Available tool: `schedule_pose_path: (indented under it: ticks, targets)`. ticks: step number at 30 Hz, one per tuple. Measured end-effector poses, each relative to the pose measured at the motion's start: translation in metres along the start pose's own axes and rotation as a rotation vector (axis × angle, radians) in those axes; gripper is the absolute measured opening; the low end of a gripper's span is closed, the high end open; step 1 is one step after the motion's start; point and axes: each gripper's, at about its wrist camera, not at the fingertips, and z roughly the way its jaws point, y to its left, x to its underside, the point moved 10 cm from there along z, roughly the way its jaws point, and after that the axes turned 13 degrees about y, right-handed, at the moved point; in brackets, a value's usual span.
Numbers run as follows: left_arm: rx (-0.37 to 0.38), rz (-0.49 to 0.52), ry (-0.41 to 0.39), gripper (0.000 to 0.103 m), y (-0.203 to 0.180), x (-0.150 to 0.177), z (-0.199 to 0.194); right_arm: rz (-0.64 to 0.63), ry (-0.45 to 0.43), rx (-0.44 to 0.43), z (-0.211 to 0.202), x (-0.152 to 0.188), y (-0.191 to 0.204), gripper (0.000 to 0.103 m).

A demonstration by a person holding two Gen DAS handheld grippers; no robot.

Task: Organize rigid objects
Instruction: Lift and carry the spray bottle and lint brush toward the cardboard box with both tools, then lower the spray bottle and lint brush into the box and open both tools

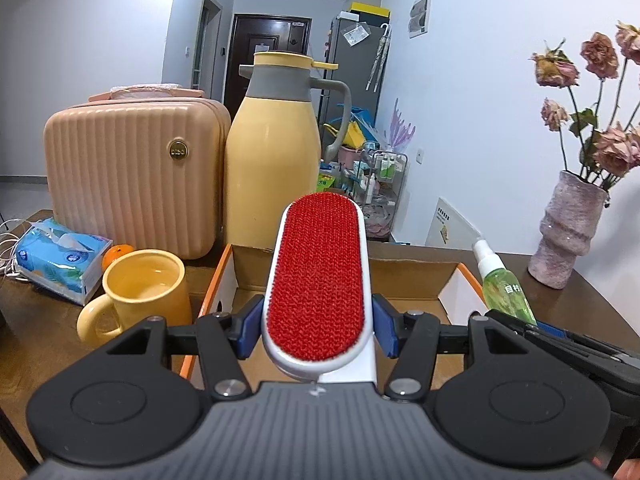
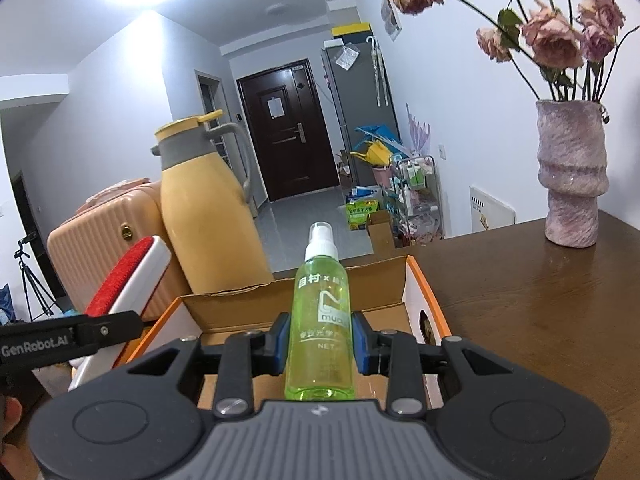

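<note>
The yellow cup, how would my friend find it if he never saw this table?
Start at the big peach ribbed case standing on the brown table. Just in front of it, left of the orange-edged cardboard box, sits the yellow mug. Unlike the tall yellow jug behind it, it is short, open-topped and has a loop handle.

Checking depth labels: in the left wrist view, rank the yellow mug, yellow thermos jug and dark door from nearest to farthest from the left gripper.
1. yellow mug, just left of the left gripper.
2. yellow thermos jug, behind the box.
3. dark door, down the hallway.
</note>
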Motion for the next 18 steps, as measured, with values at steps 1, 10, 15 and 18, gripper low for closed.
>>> schedule_pose_path:
  ticks: [1,10,15,18]
  targets:
    - [-0.002,-0.003,0.002,0.057,0.001,-0.002,0.003,0.002,0.006,0.000,0.004,-0.002,-0.001,0.030]
    - [-0.022,0.006,0.047,0.057,0.007,-0.017,0.043,0.002,0.080,0.003,0.046,-0.011,-0.003,0.030]
    - [-0.037,0.023,0.097,0.057,0.008,-0.017,0.067,-0.005,0.123,0.009,0.063,-0.012,-0.005,0.030]
    - [-0.043,0.025,0.123,0.057,0.009,-0.014,0.076,-0.003,0.134,0.017,0.067,-0.011,-0.007,0.030]
